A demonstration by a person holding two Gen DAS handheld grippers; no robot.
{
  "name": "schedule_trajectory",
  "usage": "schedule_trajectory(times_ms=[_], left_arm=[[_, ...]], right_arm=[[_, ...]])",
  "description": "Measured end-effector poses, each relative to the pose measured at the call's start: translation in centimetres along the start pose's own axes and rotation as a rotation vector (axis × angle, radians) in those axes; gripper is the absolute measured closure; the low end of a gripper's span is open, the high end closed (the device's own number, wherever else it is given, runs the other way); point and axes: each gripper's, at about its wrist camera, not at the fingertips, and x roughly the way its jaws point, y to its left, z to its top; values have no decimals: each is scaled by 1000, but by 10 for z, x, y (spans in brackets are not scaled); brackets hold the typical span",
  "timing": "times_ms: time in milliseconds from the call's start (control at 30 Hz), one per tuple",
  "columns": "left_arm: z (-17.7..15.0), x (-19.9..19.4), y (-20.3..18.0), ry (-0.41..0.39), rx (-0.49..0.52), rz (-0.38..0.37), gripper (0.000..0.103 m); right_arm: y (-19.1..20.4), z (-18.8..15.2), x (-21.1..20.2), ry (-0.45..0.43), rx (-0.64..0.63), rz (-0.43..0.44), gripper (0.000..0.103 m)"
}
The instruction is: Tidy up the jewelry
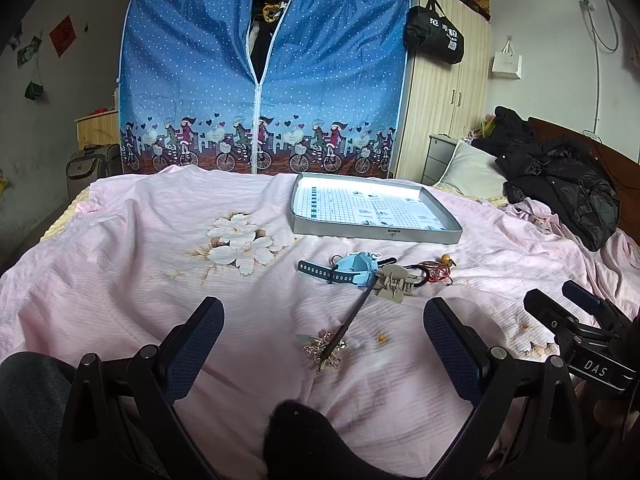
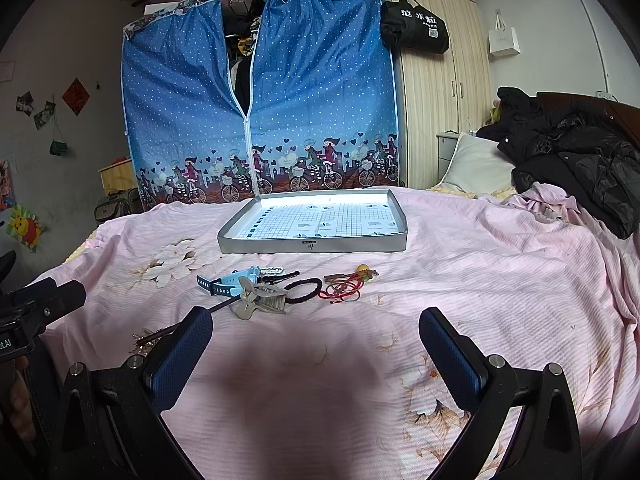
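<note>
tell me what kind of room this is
Most likely a bedroom in a home. The jewelry lies on a bed with a pink flowered bedsheet and a pillow, and a zipped blue fabric closet stands beside a wooden wardrobe behind it.

left wrist: low, faces tray (image 1: 376,236) | right wrist: same, shared

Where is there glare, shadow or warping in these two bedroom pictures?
Left wrist view: the shallow grey tray has a washed-out far rim, and the blue polka-dot fabric wardrobe bows with fisheye curvature. Right wrist view: a soft dark shadow falls on the pink flowered bedsheet between the right tongs; the corners are vignetted black.
</note>
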Motion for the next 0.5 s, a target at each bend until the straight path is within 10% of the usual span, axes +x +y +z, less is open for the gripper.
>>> schedule_trajectory(times_ms=[500], left_arm=[[0,1,-1,2,2,2,5]], right_arm=[[0,0,0,2,2,1,0]])
